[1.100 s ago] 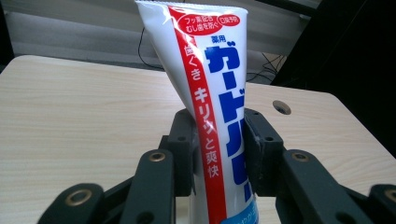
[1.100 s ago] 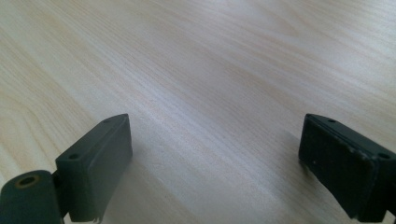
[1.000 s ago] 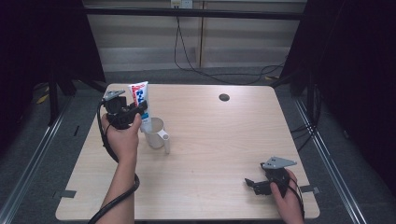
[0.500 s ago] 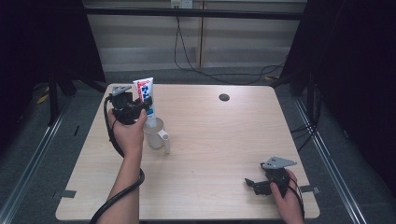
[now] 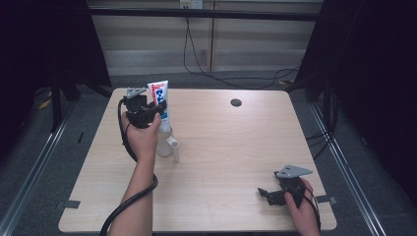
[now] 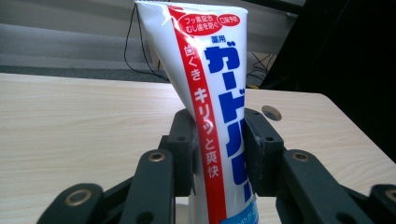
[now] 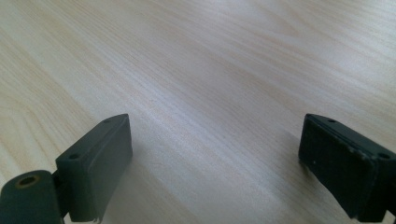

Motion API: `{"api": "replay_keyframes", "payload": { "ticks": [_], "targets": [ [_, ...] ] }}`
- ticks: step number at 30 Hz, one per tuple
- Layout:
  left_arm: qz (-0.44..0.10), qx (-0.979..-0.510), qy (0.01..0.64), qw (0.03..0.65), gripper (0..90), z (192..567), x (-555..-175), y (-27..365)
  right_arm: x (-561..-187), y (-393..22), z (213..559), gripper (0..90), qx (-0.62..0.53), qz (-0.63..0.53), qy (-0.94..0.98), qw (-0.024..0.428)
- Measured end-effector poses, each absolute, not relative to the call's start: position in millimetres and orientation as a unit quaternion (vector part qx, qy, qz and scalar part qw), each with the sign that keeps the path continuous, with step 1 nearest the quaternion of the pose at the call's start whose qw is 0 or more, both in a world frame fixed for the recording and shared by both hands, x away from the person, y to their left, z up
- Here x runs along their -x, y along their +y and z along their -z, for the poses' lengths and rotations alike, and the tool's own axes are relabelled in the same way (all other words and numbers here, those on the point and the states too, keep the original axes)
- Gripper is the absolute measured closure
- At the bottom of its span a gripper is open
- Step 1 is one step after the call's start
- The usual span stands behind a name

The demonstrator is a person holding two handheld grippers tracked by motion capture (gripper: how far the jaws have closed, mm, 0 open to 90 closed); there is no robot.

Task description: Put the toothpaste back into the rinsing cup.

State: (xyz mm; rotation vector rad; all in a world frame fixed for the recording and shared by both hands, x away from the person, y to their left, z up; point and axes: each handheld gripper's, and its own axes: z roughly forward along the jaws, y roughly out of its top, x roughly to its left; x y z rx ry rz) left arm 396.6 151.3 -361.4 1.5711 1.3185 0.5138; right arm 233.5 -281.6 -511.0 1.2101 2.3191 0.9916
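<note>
You are looking down on a light wood-grain table with rounded corners and a small dark round grommet near its far edge. Grey carpet floor surrounds it, with metal rails running along both sides. Behind the table you have a pale panelled wall, with black cables hanging down it from a socket at the top. Black curtains close off both flanks.
</note>
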Motion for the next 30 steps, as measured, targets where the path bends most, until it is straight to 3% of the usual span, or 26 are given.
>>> {"api": "replay_keyframes", "payload": {
  "ticks": [30],
  "targets": [
    [-0.225, -0.654, 0.541, 0.478, 66.5, 380.1, -402.5, 149.7, -233.5, -281.8, 511.0, 9.2, -0.425, -0.349, 0.818, 0.171]
  ]
}}
